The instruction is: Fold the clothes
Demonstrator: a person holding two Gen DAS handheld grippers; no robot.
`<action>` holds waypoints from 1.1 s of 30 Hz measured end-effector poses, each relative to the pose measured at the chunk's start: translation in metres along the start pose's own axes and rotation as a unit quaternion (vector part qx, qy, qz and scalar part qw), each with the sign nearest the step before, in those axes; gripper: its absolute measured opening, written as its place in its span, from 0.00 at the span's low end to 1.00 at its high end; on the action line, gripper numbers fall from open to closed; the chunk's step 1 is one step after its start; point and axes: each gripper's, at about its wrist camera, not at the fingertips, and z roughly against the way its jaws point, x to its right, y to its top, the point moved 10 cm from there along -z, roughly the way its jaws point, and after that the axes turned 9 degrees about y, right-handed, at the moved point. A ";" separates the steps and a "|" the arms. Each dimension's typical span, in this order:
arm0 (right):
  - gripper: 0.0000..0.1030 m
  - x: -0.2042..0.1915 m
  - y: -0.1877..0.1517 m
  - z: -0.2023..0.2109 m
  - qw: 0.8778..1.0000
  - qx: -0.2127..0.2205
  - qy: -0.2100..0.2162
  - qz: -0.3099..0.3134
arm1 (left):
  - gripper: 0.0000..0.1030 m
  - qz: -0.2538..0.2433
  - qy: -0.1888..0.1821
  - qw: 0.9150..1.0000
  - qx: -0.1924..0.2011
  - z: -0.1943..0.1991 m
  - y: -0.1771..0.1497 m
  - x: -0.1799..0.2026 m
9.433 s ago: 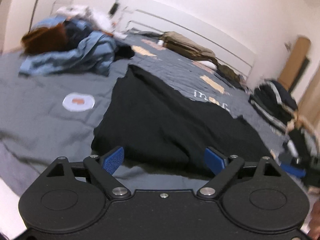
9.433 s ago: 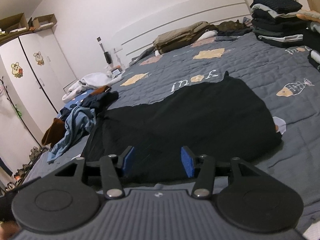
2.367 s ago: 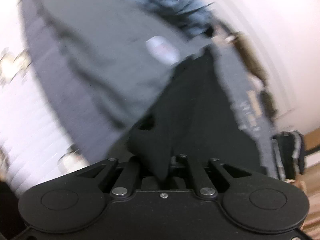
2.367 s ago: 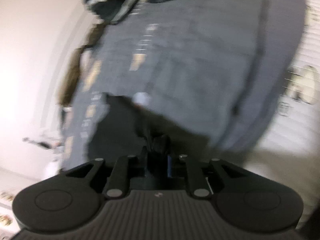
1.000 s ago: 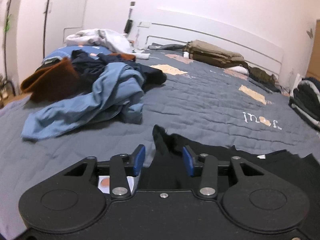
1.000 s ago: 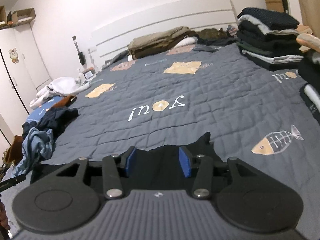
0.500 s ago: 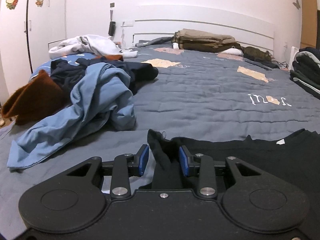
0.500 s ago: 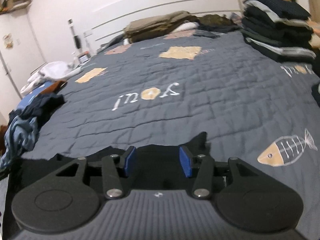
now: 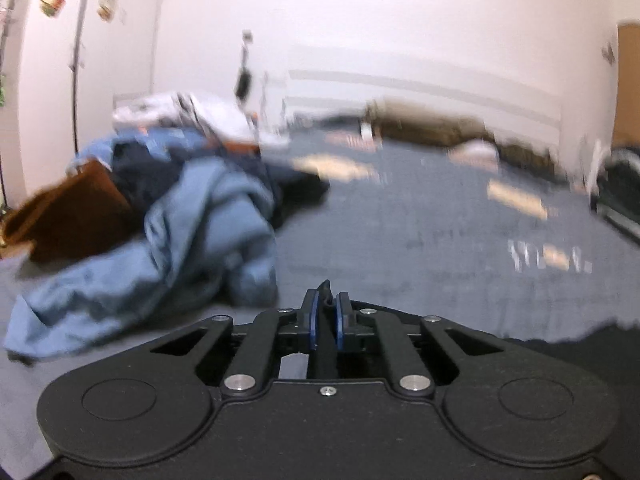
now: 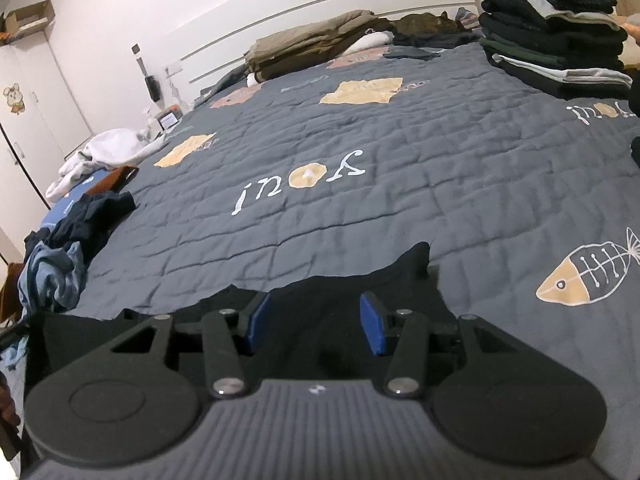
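A black garment [image 10: 400, 280] lies flat on the grey quilted bed [image 10: 400, 140], close under both grippers. In the left wrist view my left gripper [image 9: 325, 304] has its jaws closing, and the blue pads pinch a raised corner of the black garment [image 9: 580, 340], whose tip sticks up between them. This view is blurred by motion. My right gripper [image 10: 316, 312] hangs low over the garment's far edge, open. Its blue pads stand well apart and the cloth beneath them lies flat, with a pointed corner just right of the pads.
A heap of loose clothes [image 9: 180, 240], blue, navy and brown, lies at the left of the bed. A stack of folded clothes [image 10: 552, 28] stands at the far right. Folded khaki items [image 10: 312, 48] rest by the white headboard. A white wardrobe is on the left.
The left jaws have come together on the black corner that stood between them, and the left view has shifted and blurred. The right gripper has sunk a little towards the garment, still open.
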 end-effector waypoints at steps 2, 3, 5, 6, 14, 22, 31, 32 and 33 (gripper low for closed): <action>0.47 0.003 0.002 0.002 1.000 0.008 -0.004 -0.001 | 0.08 0.012 0.007 1.000 0.015 0.003 0.010 -0.005; 0.47 0.005 0.003 0.003 1.000 0.011 -0.006 0.000 | 0.08 0.011 0.008 1.000 0.002 -0.001 0.007 -0.005; 0.47 0.009 0.005 0.003 1.000 0.015 -0.009 0.005 | 0.13 0.012 0.012 0.999 -0.039 -0.013 -0.004 -0.007; 0.47 0.012 0.005 0.002 1.000 0.015 -0.012 0.010 | 0.13 0.016 0.015 0.998 -0.062 -0.018 -0.013 -0.009; 0.48 0.047 -0.001 -0.009 0.999 0.002 -0.032 0.003 | 0.50 0.023 0.016 0.994 -0.103 -0.022 -0.027 -0.020; 0.49 0.060 -0.001 -0.033 0.999 0.015 -0.045 -0.027 | 0.43 0.026 -0.007 0.991 -0.134 -0.026 -0.044 -0.013; 0.25 0.065 -0.001 -0.056 0.997 0.033 -0.045 -0.048 | 0.11 0.024 -0.014 0.992 -0.127 -0.028 -0.047 -0.013; 0.17 0.064 -0.001 -0.057 0.997 0.032 -0.042 -0.052 | 0.10 0.026 -0.014 0.992 -0.124 -0.029 -0.046 -0.013; 0.05 0.064 0.000 -0.057 0.997 0.036 -0.039 -0.052 | 0.09 0.028 -0.013 0.992 -0.120 -0.029 -0.045 -0.014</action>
